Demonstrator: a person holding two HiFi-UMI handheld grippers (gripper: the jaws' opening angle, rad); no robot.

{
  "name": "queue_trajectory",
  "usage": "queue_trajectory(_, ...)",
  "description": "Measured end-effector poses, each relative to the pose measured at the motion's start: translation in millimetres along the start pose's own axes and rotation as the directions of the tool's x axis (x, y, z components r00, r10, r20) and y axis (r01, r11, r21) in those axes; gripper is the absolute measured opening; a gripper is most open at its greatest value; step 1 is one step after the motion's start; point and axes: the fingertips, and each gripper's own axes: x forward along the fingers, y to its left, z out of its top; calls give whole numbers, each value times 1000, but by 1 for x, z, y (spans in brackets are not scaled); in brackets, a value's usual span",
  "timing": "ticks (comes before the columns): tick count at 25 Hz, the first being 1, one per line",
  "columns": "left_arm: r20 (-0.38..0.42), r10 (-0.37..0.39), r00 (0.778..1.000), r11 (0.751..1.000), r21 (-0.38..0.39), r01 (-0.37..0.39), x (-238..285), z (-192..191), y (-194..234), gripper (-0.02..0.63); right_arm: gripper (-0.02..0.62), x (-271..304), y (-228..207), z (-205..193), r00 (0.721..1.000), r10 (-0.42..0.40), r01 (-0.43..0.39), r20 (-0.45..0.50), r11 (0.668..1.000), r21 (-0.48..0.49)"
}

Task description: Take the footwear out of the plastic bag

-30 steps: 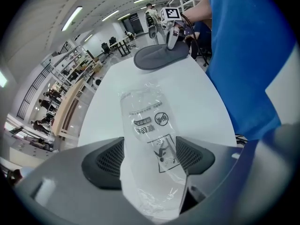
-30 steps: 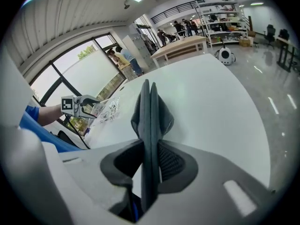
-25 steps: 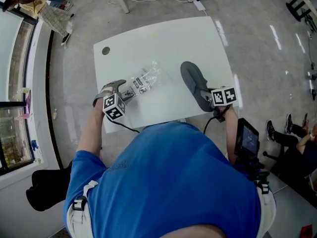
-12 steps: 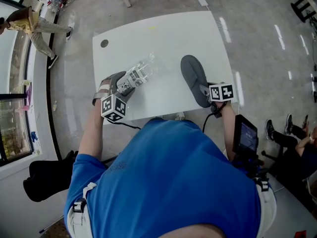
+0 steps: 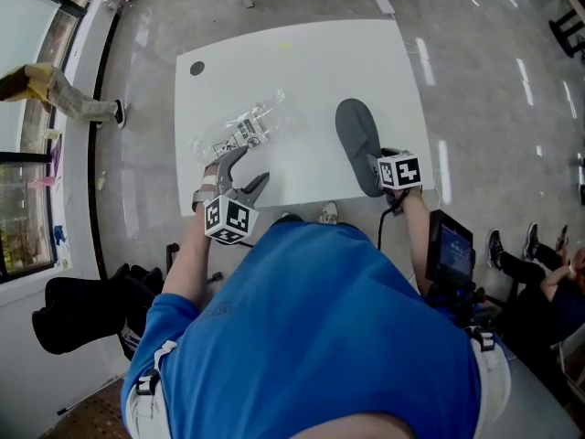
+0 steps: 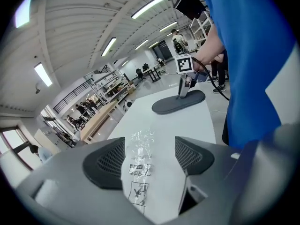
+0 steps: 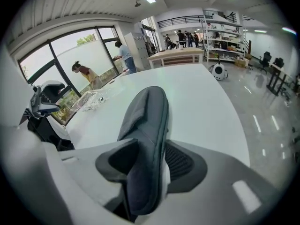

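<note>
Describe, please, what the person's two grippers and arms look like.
The left gripper and right gripper are grey with dark, mesh-textured pads. Each carries a white cube printed with black square markers; a black cable trails from the right one. The person wears a blue short-sleeved shirt. The right jaws have just been opening, a dark shoe between them.

White table (image 5: 302,62) — a dark grey shoe (image 5: 356,140) lies toward its near right corner, a crumpled clear plastic bag (image 5: 247,128) by the left edge — well apart.
</note>
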Motion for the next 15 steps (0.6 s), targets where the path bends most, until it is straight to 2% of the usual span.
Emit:
queue_trajectory(4,45,19,999,998,-66,-16,1,9,-11,334,176,-4,-1,9,1000,-23,24,21,999,-39)
queue_trajectory(10,131,-11,991,985,-168,33,-5,18,-28,314,176,-34,8,17,990,-68,77,125,994,-73)
queue_trajectory(13,175,-19,984,972,-225,59,-30,13,-42,276,176,-65,35,14,967,-111,141,228,982,-124)
queue_trajectory(15,196,-26,980,970,-232,72,-42,11,-51,253,176,-83,54,13,946,-134,187,296,970,-158)
